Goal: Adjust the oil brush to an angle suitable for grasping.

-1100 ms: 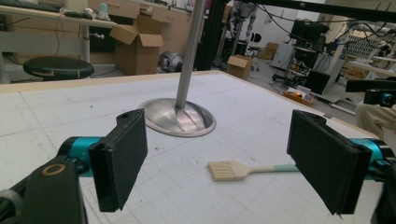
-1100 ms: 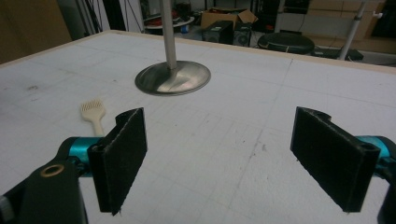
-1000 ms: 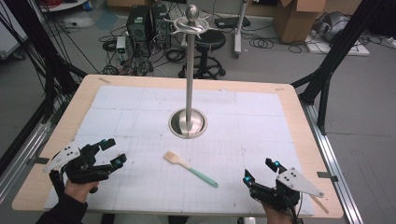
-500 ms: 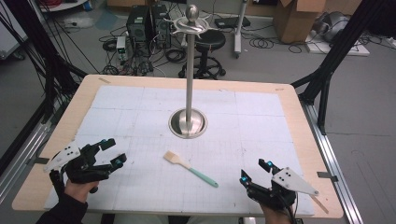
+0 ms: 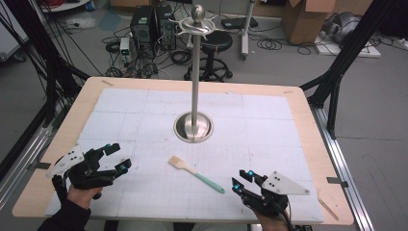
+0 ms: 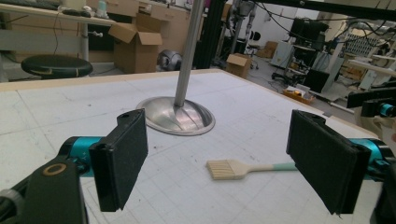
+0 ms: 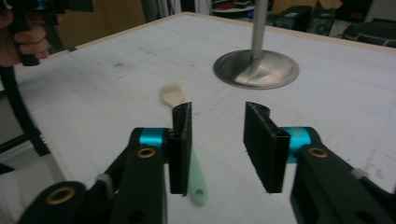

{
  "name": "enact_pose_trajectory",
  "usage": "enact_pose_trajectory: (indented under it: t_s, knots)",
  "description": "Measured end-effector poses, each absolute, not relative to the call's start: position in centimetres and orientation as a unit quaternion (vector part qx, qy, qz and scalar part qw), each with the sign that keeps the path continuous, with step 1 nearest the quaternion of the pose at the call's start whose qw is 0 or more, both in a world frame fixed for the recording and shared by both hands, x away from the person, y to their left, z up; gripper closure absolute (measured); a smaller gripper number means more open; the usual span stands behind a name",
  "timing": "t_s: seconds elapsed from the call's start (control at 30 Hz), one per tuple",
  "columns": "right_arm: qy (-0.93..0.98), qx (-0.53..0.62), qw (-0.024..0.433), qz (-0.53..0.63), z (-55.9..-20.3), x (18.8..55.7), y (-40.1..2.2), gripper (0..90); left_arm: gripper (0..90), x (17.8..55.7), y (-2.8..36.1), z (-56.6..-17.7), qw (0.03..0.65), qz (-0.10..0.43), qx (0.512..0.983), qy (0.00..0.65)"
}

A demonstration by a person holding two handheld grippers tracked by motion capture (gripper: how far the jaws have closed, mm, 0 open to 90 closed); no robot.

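Reaching in from the near right, the right gripper (image 5: 244, 184) sits just right of the brush (image 5: 195, 174), whose mint handle end points at it and whose bristles lie far-left toward the stand (image 5: 193, 127). Its empty jaws have just been closing, now half-spread. The left gripper (image 5: 117, 158), wide open, waits farther off.

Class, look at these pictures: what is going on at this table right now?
A person holds a gripper in each hand over a white mat. A pastry brush lies untouched near a metal stand. The right gripper, jaws just narrowing with nothing between them, is next to its handle. The left gripper waits, open.
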State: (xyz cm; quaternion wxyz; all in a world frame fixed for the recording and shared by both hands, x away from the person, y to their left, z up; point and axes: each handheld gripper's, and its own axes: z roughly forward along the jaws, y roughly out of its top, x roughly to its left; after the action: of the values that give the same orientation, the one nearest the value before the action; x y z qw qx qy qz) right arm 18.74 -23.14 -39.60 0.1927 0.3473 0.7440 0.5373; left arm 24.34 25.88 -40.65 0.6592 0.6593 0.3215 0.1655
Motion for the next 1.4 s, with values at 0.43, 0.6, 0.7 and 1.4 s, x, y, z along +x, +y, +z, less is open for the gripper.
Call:
enact_pose_trajectory:
  t_s: [0.43,0.6,0.7,1.4]
  knots:
    - [0.797,0.307,0.131,0.503,-40.7,19.5,-20.2,89.0,21.1,24.3,25.8,-40.7,0.656,0.165,0.662,0.323]
    - [0.821,0.304,0.113,0.471,-41.8,20.0,-19.1,89.0,21.2,24.4,25.8,-40.8,0.654,0.165,0.663,0.324]
    - [0.833,0.305,0.099,0.450,-42.5,20.5,-18.5,89.1,21.2,24.4,25.8,-40.8,0.653,0.164,0.665,0.325]
    - [0.838,0.375,0.114,0.379,-44.4,23.9,-18.6,89.1,21.2,24.5,25.8,-41.0,0.651,0.164,0.665,0.327]
